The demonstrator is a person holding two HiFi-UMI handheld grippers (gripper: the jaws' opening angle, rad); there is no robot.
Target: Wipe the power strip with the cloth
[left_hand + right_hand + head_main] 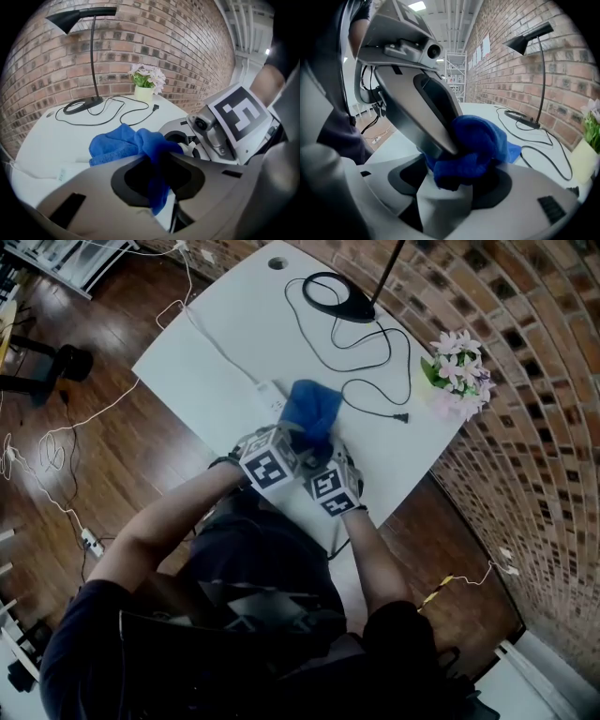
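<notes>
A curved brick wall [525, 381] fills the right side of the head view. Dark wooden floor [84, 456] with loose white cables [56, 442] occupies the left. A white table [234, 324] stands at centre, carrying a black desk lamp [339, 298] and potted flowers [459, 371]. Metal shelving [456, 75] stands in the background of the right gripper view.

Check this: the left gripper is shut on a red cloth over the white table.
One thing is wrong: the cloth is blue, not red, as the left gripper view shows. The left gripper is shut on it over the white table.
</notes>
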